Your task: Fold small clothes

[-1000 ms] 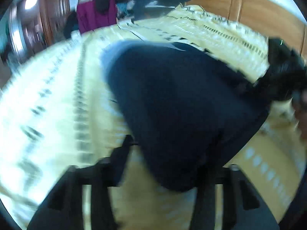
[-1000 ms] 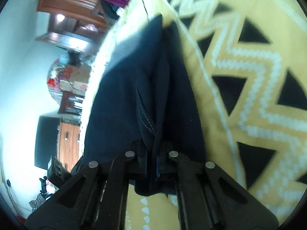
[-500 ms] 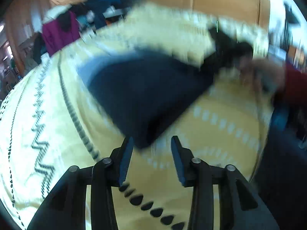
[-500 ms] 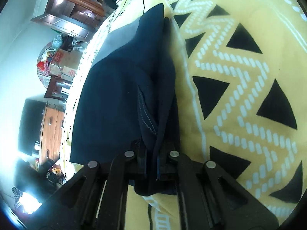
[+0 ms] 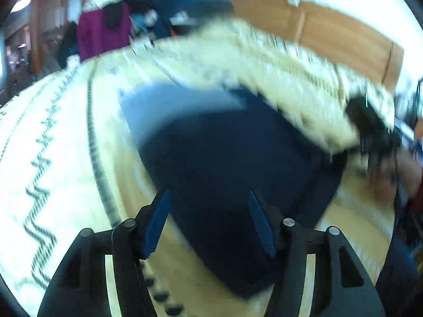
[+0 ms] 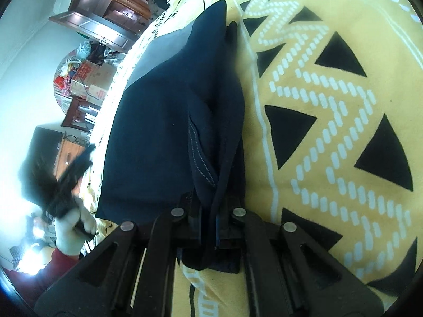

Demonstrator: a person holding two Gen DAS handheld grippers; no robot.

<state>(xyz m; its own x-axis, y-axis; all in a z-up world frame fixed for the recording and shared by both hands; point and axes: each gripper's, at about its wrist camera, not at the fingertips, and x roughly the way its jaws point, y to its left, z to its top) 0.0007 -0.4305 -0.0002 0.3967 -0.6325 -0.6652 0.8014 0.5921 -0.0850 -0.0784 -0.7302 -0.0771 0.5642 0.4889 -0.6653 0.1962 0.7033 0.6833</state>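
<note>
A dark navy garment (image 5: 232, 158) with a grey panel (image 5: 171, 100) lies flat on a yellow patterned blanket (image 5: 66, 132). My left gripper (image 5: 208, 211) is open, its blue pads (image 5: 158, 219) standing wide apart over the garment's near corner; this view is blurred. In the right wrist view the navy garment (image 6: 158, 132) stretches away from my right gripper (image 6: 208, 219), which is shut on a bunched edge of it, low on the blanket (image 6: 330, 105). The other gripper (image 6: 66, 179) shows at the left, held by a hand (image 6: 71, 235).
A purple jacket (image 5: 103, 31) and dark clothes are piled at the blanket's far end. A wooden panel (image 5: 330, 34) runs behind. Cardboard boxes (image 6: 90, 76) and wooden furniture (image 6: 105, 29) stand beyond the blanket's edge.
My left gripper drew back from the garment, then came forward over its near corner with jaws wider. The right gripper stays shut on the garment's edge, barely moved.
</note>
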